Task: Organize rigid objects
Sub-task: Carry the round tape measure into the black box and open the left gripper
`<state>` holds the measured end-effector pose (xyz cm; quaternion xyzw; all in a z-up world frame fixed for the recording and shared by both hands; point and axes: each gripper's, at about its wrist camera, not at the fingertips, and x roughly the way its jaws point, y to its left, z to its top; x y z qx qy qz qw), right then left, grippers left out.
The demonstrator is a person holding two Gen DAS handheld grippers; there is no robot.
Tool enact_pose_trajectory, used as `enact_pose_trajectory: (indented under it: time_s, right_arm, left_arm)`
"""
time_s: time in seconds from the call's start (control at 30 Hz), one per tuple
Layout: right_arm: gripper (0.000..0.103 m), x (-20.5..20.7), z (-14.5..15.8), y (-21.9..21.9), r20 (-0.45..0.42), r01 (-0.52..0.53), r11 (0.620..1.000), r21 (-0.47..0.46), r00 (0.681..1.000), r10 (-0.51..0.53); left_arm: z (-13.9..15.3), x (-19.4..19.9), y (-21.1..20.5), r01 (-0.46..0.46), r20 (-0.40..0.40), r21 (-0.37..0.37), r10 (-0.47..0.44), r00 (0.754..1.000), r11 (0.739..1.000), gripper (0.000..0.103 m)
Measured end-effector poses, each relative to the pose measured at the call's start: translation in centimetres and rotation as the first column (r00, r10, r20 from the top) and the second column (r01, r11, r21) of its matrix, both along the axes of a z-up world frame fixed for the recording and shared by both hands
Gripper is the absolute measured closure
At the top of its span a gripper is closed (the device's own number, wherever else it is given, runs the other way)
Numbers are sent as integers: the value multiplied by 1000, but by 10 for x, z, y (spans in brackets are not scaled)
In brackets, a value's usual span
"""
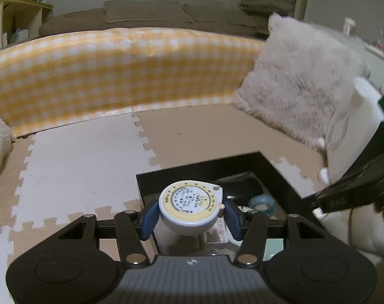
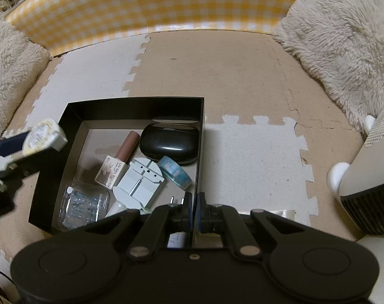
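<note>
black box (image 2: 141,106) | yellow-white gingham cushion (image 2: 151,2) | beige-white puzzle mat (image 2: 242,81) | blue tape roll (image 2: 175,173) | white-yellow tape measure (image 1: 190,206)

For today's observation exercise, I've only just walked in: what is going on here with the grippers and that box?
A person is tidying small items into a black box on the foam floor mat. The left hand-held gripper holds a round tape measure over the box's edge. The right hand-held gripper is shut on the box's right wall. Inside lie a black case, a nail polish bottle and a blue tape roll, among other items.
</note>
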<state>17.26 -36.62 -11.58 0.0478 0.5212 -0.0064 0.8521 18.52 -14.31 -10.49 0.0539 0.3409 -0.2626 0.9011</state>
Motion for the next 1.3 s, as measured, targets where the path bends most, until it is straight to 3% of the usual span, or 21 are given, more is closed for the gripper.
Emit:
enact_pose_trajectory:
  time_s: [0.27,0.5,0.57,0.67,0.8,1.03,1.3]
  right_arm:
    - [99,0,0,0,0,-1,1000,-2,1000,1]
    - [99,0,0,1,0,-3,1000,-5,1000,3]
    - [99,0,0,2,-1,-4,1000,-5,1000,4]
    - [99,0,0,0,-1,-2,1000,1,1000,2]
    - [99,0,0,0,-1,-2,1000,4,1000,2]
    - [99,0,0,0,-1,-2,1000,6,1000,2]
    - [99,0,0,-1,-1,-1,1000,6,1000,1]
  left_arm:
    - [-17,20,-16,23,55,97,-28,998,995,47]
    - [-29,37,-21,29,46,93,-33,998,995,45]
    - [-28,37,-21,53,27,76,-55,998,996,29]
    - [-23,28,-25,76,17,83,-78,997,994,16]
    - [-19,17,-30,92,-5,121,-92,996,988,11]
    - [-9,7,-25,78,-53,107,-73,996,991,3]
    - [4,-4,-17,49,-98,92,-39,994,995,0]
